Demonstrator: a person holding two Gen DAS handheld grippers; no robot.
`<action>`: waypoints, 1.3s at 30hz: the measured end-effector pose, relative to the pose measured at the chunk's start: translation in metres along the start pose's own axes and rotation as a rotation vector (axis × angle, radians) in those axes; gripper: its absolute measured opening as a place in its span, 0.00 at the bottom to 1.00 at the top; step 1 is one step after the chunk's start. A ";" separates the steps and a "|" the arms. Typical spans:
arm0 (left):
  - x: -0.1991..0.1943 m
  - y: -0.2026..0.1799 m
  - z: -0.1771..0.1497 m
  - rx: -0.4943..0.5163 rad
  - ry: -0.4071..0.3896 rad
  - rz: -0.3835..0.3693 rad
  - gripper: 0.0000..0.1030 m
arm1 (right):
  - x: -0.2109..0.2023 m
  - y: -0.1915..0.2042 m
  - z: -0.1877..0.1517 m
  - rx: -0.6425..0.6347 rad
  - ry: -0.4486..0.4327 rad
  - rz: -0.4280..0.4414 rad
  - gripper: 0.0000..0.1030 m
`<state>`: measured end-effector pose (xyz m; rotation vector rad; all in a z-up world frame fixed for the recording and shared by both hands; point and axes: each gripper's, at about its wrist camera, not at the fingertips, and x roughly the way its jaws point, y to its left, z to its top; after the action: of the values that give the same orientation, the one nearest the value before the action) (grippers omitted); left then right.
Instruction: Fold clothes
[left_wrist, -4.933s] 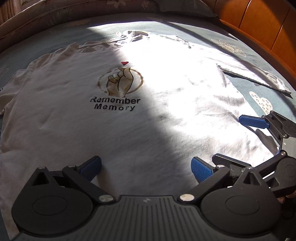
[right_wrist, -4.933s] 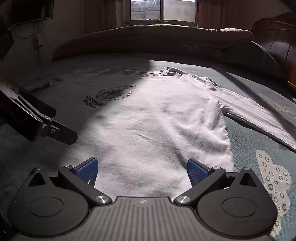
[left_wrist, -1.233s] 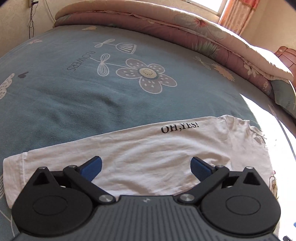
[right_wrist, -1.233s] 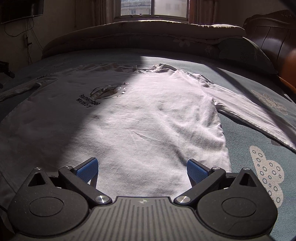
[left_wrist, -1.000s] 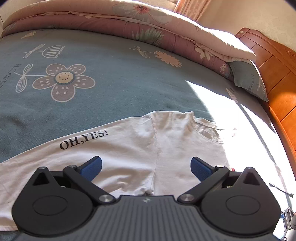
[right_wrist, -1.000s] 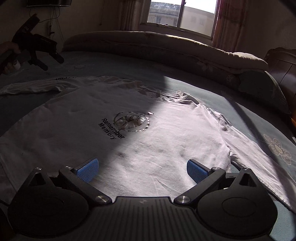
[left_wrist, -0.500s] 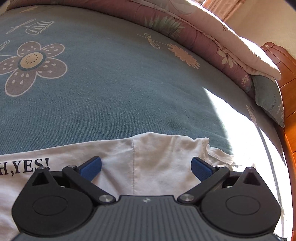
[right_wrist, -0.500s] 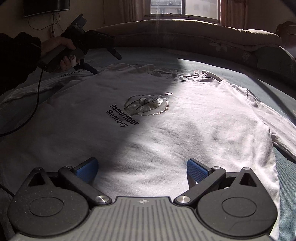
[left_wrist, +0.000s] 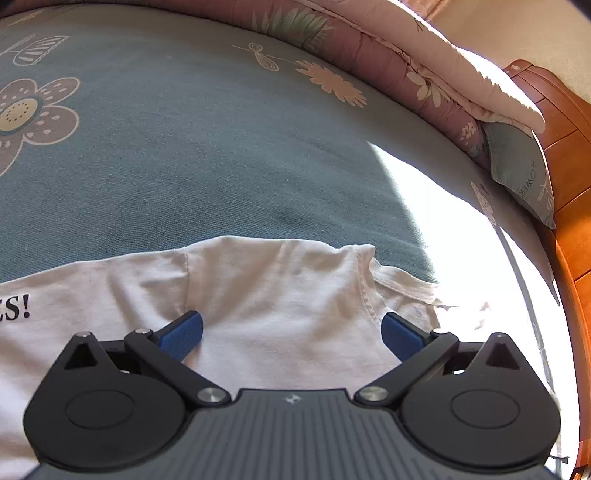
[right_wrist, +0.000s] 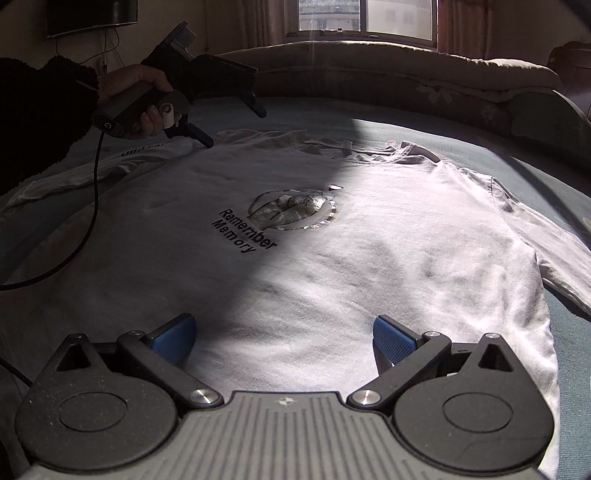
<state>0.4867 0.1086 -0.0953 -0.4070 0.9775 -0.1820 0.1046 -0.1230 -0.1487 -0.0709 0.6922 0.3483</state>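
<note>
A white T-shirt (right_wrist: 332, 258) is lying flat, front up, spread across the bed, its hem toward the right claw and its collar toward the window. The chest is showing a round printed emblem with "Remember Memory" beneath it, and black lettering is running along one sleeve (left_wrist: 92, 295). Sunlight is falling across the right half of the shirt while the left half is sitting in shadow.

The left claw (left_wrist: 291, 334) is hovering at the shoulder, just beside the collar (left_wrist: 402, 286), its blue pads spread wide with the shoulder cloth between them and nothing gripped. From the right wrist view the same claw (right_wrist: 236, 125) is showing at the far left corner of the shirt, held in a hand (right_wrist: 140, 99) coming out of a dark fuzzy sleeve, a black cable (right_wrist: 88, 221) trailing from it over the fabric. The right claw (right_wrist: 284, 338) is also standing wide open, low over the hem area, holding nothing.

Under the shirt, a blue-green bedsheet (left_wrist: 221, 147) with large flower prints is covering the bed. A rolled pink floral quilt (left_wrist: 388, 62) is lying along the far edge, with a teal pillow (left_wrist: 517, 166) tucked against the orange wooden headboard (left_wrist: 565, 122). Beyond the bed a window (right_wrist: 365, 18) is letting in daylight, and a dark screen (right_wrist: 92, 14) is hanging on the wall at left.
</note>
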 end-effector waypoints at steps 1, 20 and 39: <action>0.001 -0.001 0.006 -0.019 0.007 0.010 0.99 | 0.000 0.000 0.000 0.000 0.000 0.000 1.00; -0.102 0.073 -0.056 -0.147 -0.001 0.092 0.99 | -0.002 0.002 -0.002 -0.011 -0.003 -0.012 1.00; -0.075 0.062 -0.060 -0.038 0.020 0.116 0.99 | -0.001 0.002 -0.002 -0.013 -0.003 -0.010 1.00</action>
<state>0.3932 0.1747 -0.0928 -0.3828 1.0225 -0.0626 0.1024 -0.1218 -0.1499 -0.0855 0.6861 0.3434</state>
